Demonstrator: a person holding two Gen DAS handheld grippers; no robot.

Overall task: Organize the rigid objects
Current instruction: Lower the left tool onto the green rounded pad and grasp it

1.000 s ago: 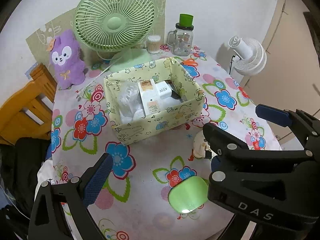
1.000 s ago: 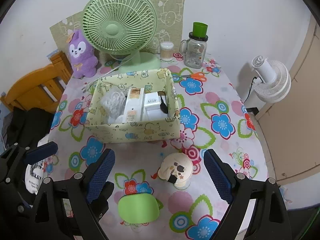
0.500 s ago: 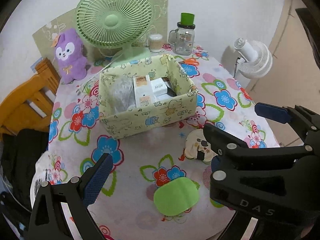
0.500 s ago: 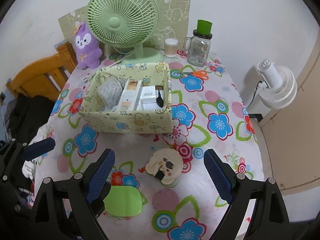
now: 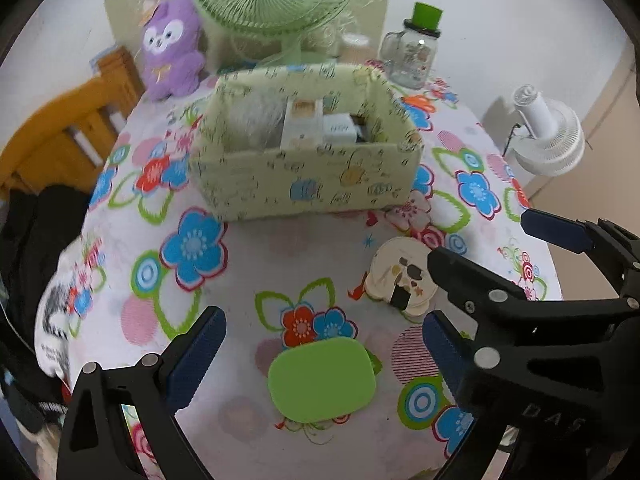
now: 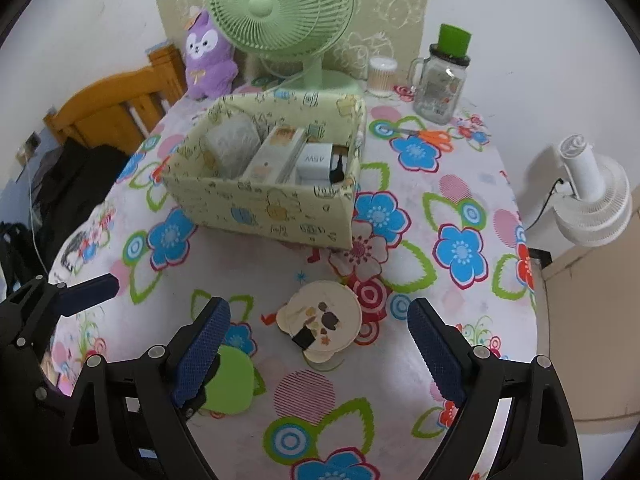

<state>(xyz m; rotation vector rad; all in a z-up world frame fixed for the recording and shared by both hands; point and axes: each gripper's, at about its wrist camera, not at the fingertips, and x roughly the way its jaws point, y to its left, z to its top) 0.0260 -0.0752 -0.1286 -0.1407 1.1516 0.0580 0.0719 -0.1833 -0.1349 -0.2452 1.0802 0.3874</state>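
Hovering above the near edge of the floral-clothed surface (image 6: 460,184), the left gripper (image 5: 320,360) frames a flat green rounded pad (image 5: 322,378) and the right gripper (image 6: 316,340) a round cream illustrated tin (image 6: 322,322), both jaws wide and empty. Crowded side by side, the grippers could collide, or a finger could knock the tin away. Farther in, the yellow patterned storage box (image 6: 276,208) hides much of its contents, and motion blur softens the left view.

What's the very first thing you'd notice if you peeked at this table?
Probably the big green fan standing at the back of the table, with the purple plush toy just left of it. Then the yellow-green storage box in the middle of the flowery tablecloth, already holding small white boxes, and nearer the camera a round cream case beside a flat green case.
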